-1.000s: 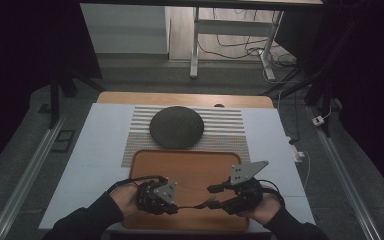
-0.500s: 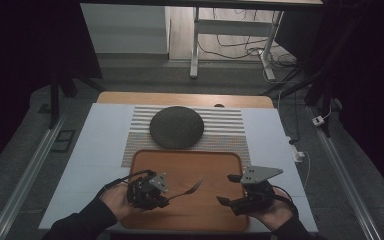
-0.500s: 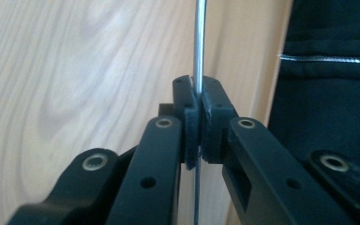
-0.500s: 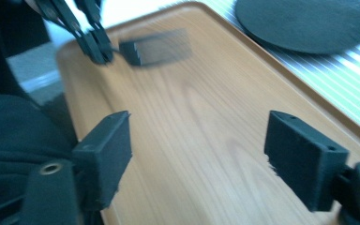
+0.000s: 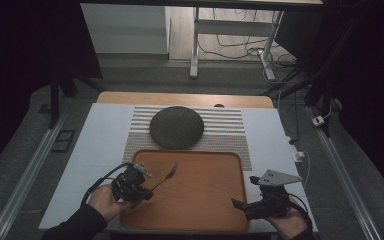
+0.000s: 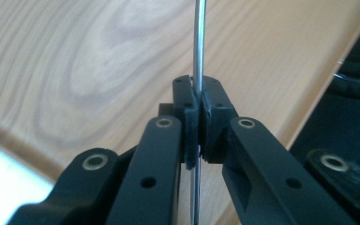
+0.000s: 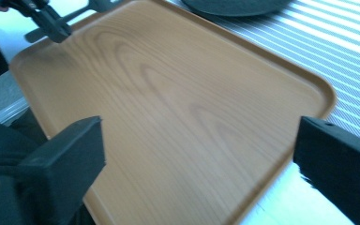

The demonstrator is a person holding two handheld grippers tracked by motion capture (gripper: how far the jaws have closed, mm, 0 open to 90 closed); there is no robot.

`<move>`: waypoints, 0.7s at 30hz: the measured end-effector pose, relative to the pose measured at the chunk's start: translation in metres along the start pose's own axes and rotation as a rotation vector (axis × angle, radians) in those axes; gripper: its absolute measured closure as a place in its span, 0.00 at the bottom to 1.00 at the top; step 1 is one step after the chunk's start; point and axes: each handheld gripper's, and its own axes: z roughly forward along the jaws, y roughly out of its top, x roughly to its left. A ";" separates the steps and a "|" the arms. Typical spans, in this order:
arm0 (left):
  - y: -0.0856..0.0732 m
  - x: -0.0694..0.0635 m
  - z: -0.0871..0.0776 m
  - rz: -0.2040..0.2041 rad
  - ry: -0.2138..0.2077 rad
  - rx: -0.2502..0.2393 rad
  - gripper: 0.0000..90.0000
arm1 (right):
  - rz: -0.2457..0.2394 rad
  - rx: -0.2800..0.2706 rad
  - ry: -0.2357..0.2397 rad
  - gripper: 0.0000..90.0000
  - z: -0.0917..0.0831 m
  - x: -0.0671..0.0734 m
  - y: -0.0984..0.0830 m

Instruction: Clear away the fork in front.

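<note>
Metal fork [image 5: 166, 174] sits clamped by its handle in the left gripper [image 5: 142, 187], tines jutting ahead of those jaws over the wooden tray [image 5: 200, 210]. Off to its right, the right gripper [image 5: 243, 204] has just been opening and now stands wide with nothing between its jaws: the handover looks finished, so the left alone carries the fork.

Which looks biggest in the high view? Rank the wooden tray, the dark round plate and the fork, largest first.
1. wooden tray, largest by far.
2. dark round plate, clearly smaller than the tray.
3. fork, a thin sliver held in the left gripper, smallest.
</note>
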 end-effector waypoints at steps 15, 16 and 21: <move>-0.006 0.021 0.017 -0.231 0.007 0.114 0.95 | 0.021 0.051 -0.049 0.00 -0.013 -0.003 -0.019; -0.006 0.022 0.018 -0.235 0.007 0.122 0.95 | 0.020 0.052 -0.052 0.00 -0.013 -0.003 -0.019; -0.005 0.025 0.020 -0.265 0.012 0.143 0.95 | 0.025 0.066 -0.062 0.00 -0.015 -0.005 -0.022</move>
